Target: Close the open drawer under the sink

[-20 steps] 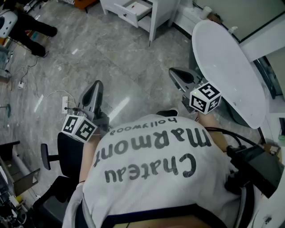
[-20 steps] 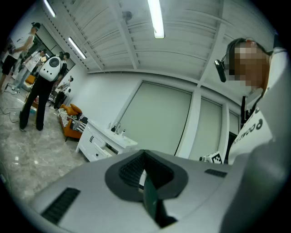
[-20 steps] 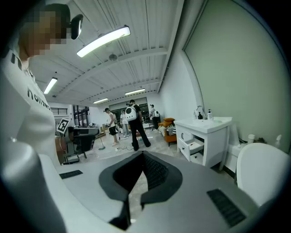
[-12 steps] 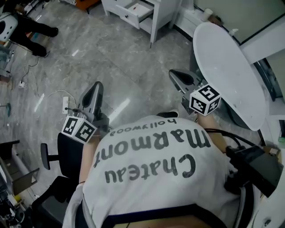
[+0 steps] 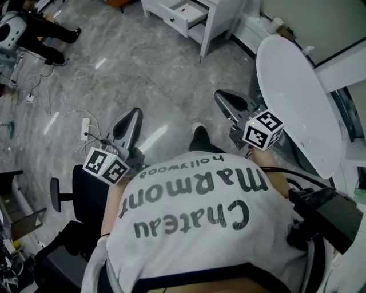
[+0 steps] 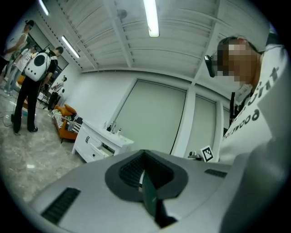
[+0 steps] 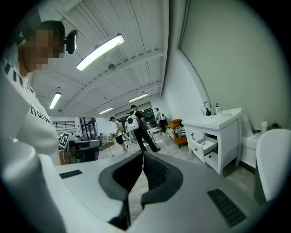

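The white sink cabinet (image 5: pixel 214 17) stands far off at the top of the head view, its upper drawer (image 5: pixel 182 12) pulled out. It shows again in the left gripper view as the cabinet (image 6: pixel 93 145) with the drawer (image 6: pixel 107 149) open, and in the right gripper view as the cabinet (image 7: pixel 220 132) with the drawer (image 7: pixel 205 145) open. My left gripper (image 5: pixel 131 117) and right gripper (image 5: pixel 226 98) are held in front of my body, both shut and empty, pointing roughly level over the marble floor. In their own views the left jaws (image 6: pixel 144 157) and right jaws (image 7: pixel 142 157) meet with nothing between them.
A large white oval tub (image 5: pixel 291 86) lies close on my right. A black office chair (image 5: pixel 71 197) stands at my left, near a power strip with cable (image 5: pixel 84 130). People stand at the far left (image 5: pixel 34 28). An orange seat (image 7: pixel 176 125) sits beside the cabinet.
My black shoe has stepped forward between the grippers and the view has shifted a little toward the cabinet. Both grippers stay shut and keep their pose.
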`<move>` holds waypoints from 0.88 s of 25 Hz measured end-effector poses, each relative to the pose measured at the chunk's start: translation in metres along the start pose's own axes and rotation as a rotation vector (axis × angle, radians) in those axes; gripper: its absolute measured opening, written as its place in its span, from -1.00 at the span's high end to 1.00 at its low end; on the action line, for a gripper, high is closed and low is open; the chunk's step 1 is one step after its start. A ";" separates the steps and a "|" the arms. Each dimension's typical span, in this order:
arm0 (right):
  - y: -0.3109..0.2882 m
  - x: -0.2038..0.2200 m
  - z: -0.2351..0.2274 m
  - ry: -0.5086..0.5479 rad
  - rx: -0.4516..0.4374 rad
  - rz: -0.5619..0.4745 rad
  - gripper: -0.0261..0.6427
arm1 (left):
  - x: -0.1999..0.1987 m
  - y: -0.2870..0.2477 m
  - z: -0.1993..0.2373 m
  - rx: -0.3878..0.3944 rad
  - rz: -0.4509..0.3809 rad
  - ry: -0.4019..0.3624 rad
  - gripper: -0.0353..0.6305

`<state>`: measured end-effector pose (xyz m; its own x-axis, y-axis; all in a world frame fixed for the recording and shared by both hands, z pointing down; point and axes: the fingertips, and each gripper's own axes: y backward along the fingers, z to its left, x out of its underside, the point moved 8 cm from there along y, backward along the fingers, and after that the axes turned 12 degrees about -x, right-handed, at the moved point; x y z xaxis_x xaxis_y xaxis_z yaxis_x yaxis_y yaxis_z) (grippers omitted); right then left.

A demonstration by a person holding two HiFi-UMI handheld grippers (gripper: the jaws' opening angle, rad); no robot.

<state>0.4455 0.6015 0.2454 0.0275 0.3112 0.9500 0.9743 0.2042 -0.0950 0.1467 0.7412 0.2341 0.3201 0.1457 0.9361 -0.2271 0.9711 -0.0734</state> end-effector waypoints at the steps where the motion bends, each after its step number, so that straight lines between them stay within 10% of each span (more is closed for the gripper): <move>1: -0.001 0.000 -0.001 0.008 -0.004 0.001 0.88 | 0.002 -0.001 -0.003 0.003 -0.009 0.003 0.87; 22: -0.173 -0.056 -0.208 -0.127 -0.239 0.089 0.89 | -0.050 -0.141 0.103 -0.319 -0.171 0.085 0.87</move>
<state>0.3216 0.3556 0.2702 0.1019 0.4350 0.8946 0.9948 -0.0493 -0.0893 0.0683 0.5777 0.2332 0.4065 -0.0214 0.9134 0.1302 0.9909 -0.0347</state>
